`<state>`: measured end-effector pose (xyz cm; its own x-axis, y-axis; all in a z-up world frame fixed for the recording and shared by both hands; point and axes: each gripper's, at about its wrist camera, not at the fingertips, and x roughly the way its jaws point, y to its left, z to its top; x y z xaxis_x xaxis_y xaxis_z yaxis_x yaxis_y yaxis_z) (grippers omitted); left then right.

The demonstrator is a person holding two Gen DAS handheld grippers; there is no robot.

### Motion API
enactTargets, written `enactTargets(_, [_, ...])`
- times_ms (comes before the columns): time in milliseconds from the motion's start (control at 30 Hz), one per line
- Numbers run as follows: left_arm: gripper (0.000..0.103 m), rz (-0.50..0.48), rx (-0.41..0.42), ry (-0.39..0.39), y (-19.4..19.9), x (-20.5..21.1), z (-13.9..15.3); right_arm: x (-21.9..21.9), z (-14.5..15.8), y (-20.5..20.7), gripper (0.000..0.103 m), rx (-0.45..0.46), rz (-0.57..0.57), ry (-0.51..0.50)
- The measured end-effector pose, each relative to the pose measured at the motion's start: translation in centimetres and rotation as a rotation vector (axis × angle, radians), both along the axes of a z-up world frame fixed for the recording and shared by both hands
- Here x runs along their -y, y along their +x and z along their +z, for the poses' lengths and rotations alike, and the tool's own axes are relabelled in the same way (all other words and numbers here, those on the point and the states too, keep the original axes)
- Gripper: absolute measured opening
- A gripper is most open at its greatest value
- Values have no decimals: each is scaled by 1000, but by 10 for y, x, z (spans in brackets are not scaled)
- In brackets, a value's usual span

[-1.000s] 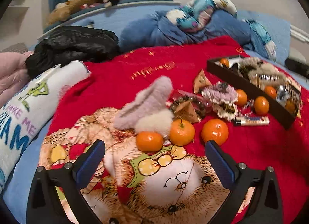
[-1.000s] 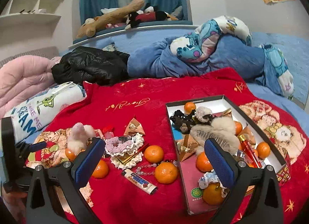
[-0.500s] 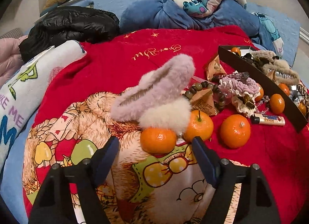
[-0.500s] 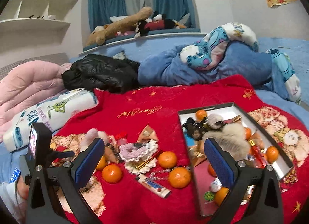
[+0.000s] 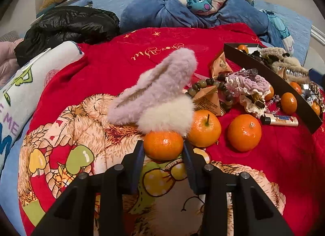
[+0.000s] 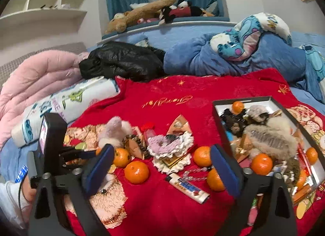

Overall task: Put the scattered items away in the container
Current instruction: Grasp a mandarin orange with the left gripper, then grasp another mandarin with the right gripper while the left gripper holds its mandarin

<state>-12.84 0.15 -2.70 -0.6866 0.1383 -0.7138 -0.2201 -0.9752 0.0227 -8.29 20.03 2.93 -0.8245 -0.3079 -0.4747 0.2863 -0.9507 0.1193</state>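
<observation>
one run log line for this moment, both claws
left claw: just closing, pads against tangerine | right claw: open, jaws narrowing, nothing gripped | box: partly filled

so three tangerines (image 5: 205, 128) in a row on the blanket (image 5: 113, 69), fluffy clip (image 5: 154, 93) behind, box (image 5: 274, 85) off right

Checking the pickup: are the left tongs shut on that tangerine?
Yes, it seems. The left tongs have just been closing; both pads meet the tangerine's sides.
</observation>
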Motion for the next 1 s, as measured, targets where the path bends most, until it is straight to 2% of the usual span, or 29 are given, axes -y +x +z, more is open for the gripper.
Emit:
enactTargets(233, [39, 25, -21, 15, 18, 9, 5, 24, -18, -11, 86, 35, 65, 35])
enactTargets(433, [39, 41, -32, 69, 38, 26, 12, 41, -42, -22, 72, 135, 130, 20])
enactTargets(500, [39, 47, -38, 94, 45, 33, 14, 43, -46, -26, 61, 154, 138, 19])
enactTargets(567, [39, 49, -31, 114, 49, 36, 14, 42, -50, -32, 59, 177, 140, -3])
enactTargets(667, [39, 53, -28, 142, 55, 44, 14, 41, -59, -43, 49, 242, 137, -17])
enactTargets(767, [39, 48, -28, 157, 56, 44, 15, 47, -68, -52, 48, 302, 155, -6])
enactTargets(1000, [39, 44, -50, 132, 64, 39, 19, 61, -73, -56, 44, 298, 148, 61])
